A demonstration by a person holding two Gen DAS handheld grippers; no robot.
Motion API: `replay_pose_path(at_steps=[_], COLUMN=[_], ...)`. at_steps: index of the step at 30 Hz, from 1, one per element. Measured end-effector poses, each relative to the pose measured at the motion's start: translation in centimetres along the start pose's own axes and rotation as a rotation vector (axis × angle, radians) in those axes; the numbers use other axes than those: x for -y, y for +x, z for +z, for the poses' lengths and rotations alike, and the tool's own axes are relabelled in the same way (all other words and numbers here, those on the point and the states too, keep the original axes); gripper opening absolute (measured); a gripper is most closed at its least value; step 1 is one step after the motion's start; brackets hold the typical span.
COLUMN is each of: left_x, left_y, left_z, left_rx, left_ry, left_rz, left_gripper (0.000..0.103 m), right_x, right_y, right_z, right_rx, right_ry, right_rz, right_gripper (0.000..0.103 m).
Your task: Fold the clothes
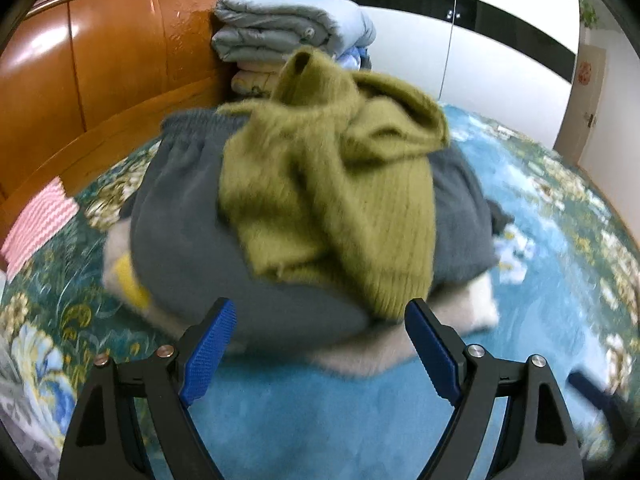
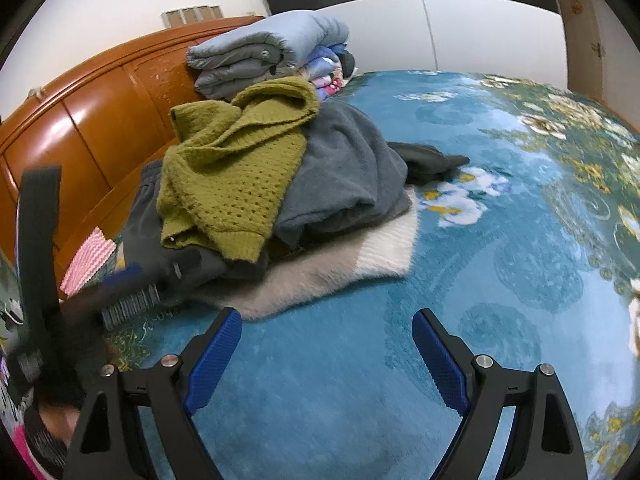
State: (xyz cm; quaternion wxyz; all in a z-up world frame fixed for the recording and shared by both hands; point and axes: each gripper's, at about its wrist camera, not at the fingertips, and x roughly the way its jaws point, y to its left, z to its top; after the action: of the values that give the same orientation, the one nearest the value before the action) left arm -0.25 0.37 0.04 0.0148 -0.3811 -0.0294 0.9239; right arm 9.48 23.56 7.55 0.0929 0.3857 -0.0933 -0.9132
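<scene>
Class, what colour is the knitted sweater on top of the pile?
Olive green sweater, clearest in the right wrist view.

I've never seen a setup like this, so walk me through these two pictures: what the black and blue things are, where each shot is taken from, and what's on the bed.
No robot here: a person holds a two-finger gripper in each hand, each with a fisheye camera looking along its fingers. One picture looks from the left gripper, the other from the right gripper. Both are open and hold nothing.

On the blue floral bedspread lies a pile of clothes: an olive green knit sweater on top, grey fleece garments under it, a white fuzzy garment at the bottom. Folded quilts sit against the wooden headboard.
</scene>
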Motion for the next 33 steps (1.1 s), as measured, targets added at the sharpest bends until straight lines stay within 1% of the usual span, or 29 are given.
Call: replay_pose_path(at_steps=[5, 6, 7, 8, 9, 10, 11, 12, 13, 15, 17, 18, 20, 22, 24, 29, 30, 31, 32, 33], left_x=[2.3, 2.7, 2.3, 2.0, 1.6, 1.8, 2.0, 2.1, 2.3, 2.7, 4.1, 4.7, 6.1, 11.0, 15.0, 18.9, 19.8, 20.7, 20.2, 19.8], left_y=[1.0, 1.3, 1.9, 2.5, 3.1, 3.2, 3.2, 2.9, 2.3, 0.1, -2.9, -5.0, -9.4, -10.5, -11.1, -13.1, -13.5, -14.0, -15.5, -17.0], left_z=[1.1, 1.4, 2.0, 2.5, 3.0, 3.1, 3.2, 3.2, 3.1, 2.5, 2.3, 2.2, 2.3, 5.7, 7.2, 15.6, 16.5, 17.5, 18.8, 20.2], left_rx=[-0.002, -0.004, -0.025, -0.047, -0.068, -0.082, -0.097, -0.106, -0.109, -0.099, -0.072, -0.059, -0.036, -0.012, 0.029, 0.001, 0.011, 0.023, 0.044, 0.068], left_ry=[-0.023, -0.028, -0.034, -0.039, -0.045, -0.058, -0.070, -0.083, -0.089, -0.083, -0.042, -0.020, 0.010, 0.046, 0.120, 0.159, 0.129, 0.099, 0.074, 0.047], left_rz=[0.058, 0.068, 0.060, 0.051, 0.042, 0.032, 0.022, 0.020, 0.015, -0.015, -0.077, -0.120, -0.246, -0.337, -0.363, -0.516, -0.560, -0.609, -0.735, -0.855], left_gripper=[0.087, 0.083, 0.077, 0.060, 0.046, 0.038, 0.024, 0.020, 0.017, 0.015, 0.014, 0.014, 0.012, 0.012, 0.011, 0.008, 0.008, 0.007, 0.000, 0.000], right_x=[0.9, 1.1, 1.3, 1.5, 1.7, 1.9, 2.2, 2.4, 2.8, 3.4, 4.1, 4.6, 5.6, 6.5, 7.3, 9.1, 9.7, 10.2, 10.7, 11.1], right_y=[-0.5, -0.7, -0.9, -1.1, -1.3, -1.4, -1.6, -1.8, -2.0, -2.5, -3.1, -3.3, -3.6, -4.0, -4.5, -6.3, -6.7, -7.2, -7.6, -8.1], right_z=[-0.5, -0.6, -0.7, -0.8, -0.9, -0.9, -1.0, -1.1, -1.2, -1.5, -1.8, -1.9, -2.3, -2.7, -3.1, -3.6, -3.6, -3.6, -3.6, -3.5], right_rx=[0.004, -0.002, -0.003, 0.006, 0.006, 0.004, 0.005, 0.005, 0.006, 0.019, 0.033, 0.041, 0.057, 0.071, 0.085, 0.119, 0.128, 0.136, 0.145, 0.155], right_ry=[0.028, 0.036, 0.041, 0.041, 0.043, 0.046, 0.048, 0.054, 0.066, 0.075, 0.087, 0.100, 0.144, 0.176, 0.198, 0.237, 0.254, 0.271, 0.285, 0.298], right_rz=[0.007, 0.009, 0.012, 0.014, 0.013, 0.009, 0.005, 0.004, 0.008, 0.000, -0.005, -0.004, 0.007, 0.017, 0.025, 0.017, 0.015, 0.012, 0.010, 0.008], right_gripper=[0.089, 0.089, 0.089, 0.089, 0.089, 0.089, 0.089, 0.089, 0.089, 0.089, 0.089, 0.089, 0.089, 0.089, 0.089, 0.089, 0.089, 0.089, 0.089, 0.089])
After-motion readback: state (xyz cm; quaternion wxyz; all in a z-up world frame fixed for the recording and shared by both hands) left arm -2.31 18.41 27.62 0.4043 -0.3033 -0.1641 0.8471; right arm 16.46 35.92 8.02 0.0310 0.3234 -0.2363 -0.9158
